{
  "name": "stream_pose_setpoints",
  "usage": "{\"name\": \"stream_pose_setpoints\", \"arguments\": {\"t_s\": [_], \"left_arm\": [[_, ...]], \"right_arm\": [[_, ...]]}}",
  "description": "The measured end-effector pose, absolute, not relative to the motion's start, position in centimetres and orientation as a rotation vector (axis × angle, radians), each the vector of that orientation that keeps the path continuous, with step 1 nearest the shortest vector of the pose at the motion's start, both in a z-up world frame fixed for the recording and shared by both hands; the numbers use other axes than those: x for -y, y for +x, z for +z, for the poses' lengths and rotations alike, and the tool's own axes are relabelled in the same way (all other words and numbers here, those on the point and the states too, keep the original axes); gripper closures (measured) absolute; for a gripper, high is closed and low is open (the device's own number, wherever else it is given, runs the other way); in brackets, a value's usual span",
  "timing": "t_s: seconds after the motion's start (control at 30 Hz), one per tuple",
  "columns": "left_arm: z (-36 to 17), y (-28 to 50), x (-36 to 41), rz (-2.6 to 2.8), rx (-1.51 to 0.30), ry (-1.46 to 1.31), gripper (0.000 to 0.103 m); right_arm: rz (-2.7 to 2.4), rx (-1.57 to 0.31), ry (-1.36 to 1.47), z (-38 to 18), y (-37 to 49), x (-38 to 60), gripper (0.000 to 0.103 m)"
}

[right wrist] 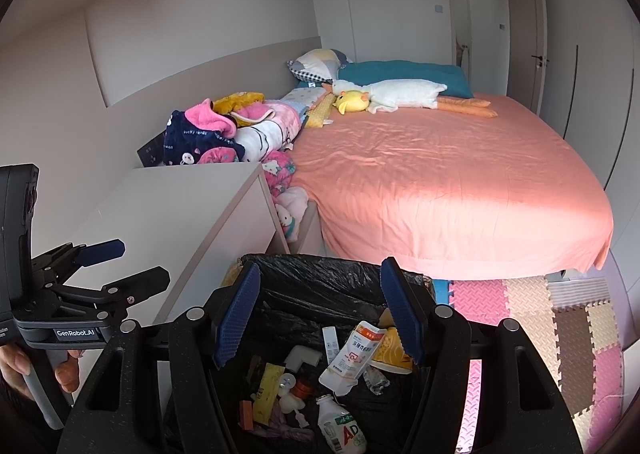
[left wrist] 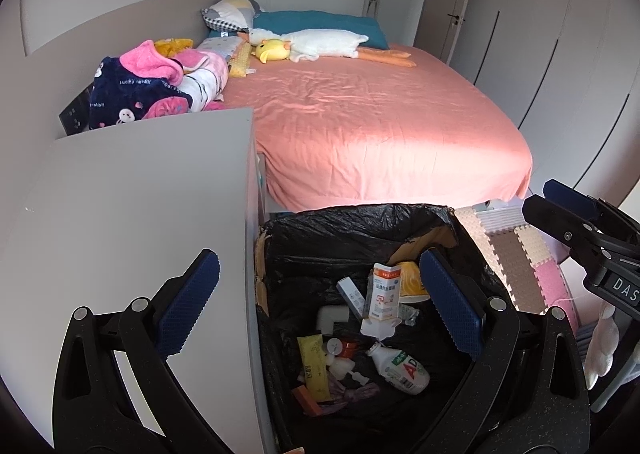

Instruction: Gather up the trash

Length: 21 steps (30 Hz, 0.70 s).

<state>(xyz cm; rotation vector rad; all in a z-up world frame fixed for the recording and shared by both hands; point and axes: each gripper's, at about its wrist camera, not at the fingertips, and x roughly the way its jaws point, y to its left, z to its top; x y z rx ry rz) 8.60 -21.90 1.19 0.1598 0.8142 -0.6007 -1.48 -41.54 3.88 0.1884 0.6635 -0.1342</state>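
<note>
Both tongs, left (left wrist: 320,304) and right (right wrist: 320,314), gape empty above the bin (left wrist: 360,221).

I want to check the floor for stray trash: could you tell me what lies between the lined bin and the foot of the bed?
Only a narrow, bare strip of floor separates the bin from the bed; the right wrist view shows this best.

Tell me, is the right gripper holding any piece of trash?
No, the right gripper stands open and empty above the bin, with the trash lying inside.
</note>
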Motion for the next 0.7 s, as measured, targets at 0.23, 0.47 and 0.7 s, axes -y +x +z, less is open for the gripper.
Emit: {"name": "stream_pose_setpoints", "arguments": {"t_s": [0.23,0.47,0.7], "left_arm": [[1.53,8.44,21.92,-0.607,-0.791,0.163,0.006],[1.69,8.27,22.18,-0.585,-0.776,0.189,0.006],[1.7,8.21,22.34,-0.583,-0.778,0.194,0.006]], "right_arm": [[-0.134,-0.663,0.187,3.91,-1.46,41.53,0.039],[-0.135,-0.663,0.186,3.86,-1.49,41.59,0.039],[-0.135,-0.663,0.187,3.87,-1.48,41.6,0.039]]}}
